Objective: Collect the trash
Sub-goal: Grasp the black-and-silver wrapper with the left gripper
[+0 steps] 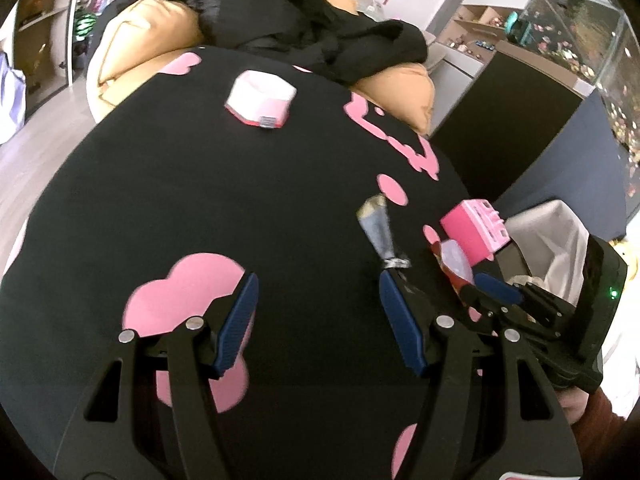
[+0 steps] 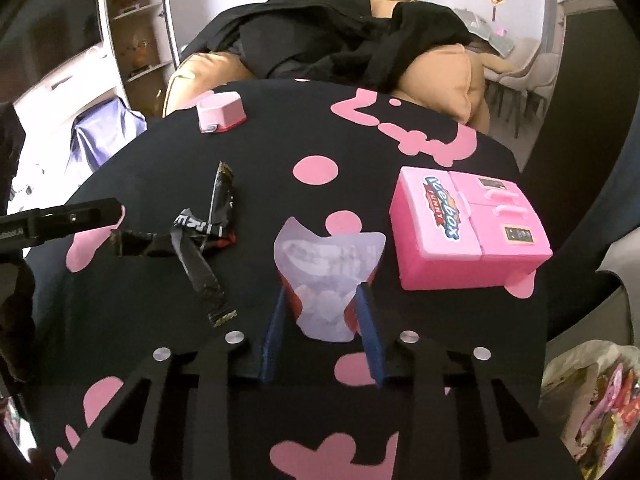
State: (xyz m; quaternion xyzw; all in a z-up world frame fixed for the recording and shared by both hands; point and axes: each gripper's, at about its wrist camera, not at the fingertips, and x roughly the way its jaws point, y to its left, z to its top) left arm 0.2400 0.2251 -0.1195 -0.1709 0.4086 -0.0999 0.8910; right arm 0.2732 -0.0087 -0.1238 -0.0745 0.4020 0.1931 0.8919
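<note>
Trash lies on the black bench (image 1: 200, 200) with its pink blotches. In the left wrist view, a twisted dark wrapper (image 1: 380, 232) lies just ahead of the left gripper (image 1: 316, 292), its near end touching or almost touching the tip of the right-hand finger (image 1: 390, 296). The jaws stand well apart with only bench between them. Right of the wrapper the right gripper (image 1: 476, 284) reaches in beside a pink toy fridge (image 1: 474, 236), with a pale cup (image 1: 454, 260) at its tips. A pink and white box (image 1: 260, 100) sits far up the bench. Off the bench's right edge stands a bin with a white liner (image 1: 552, 244).

In the right wrist view, the cup (image 2: 330, 276), translucent with a red band low down, sits between the right gripper's (image 2: 324, 298) blue fingers (image 2: 366, 312). The jaws are narrowed around its lower part and both pads lie against its sides. The toy fridge (image 2: 468, 232) lies just right of the cup, apart from it. The wrapper (image 2: 200, 240) sprawls to the left, and the left gripper's tip (image 2: 60, 220) points in from the left edge near it. The box (image 2: 220, 114) rests near the far edge.
</note>
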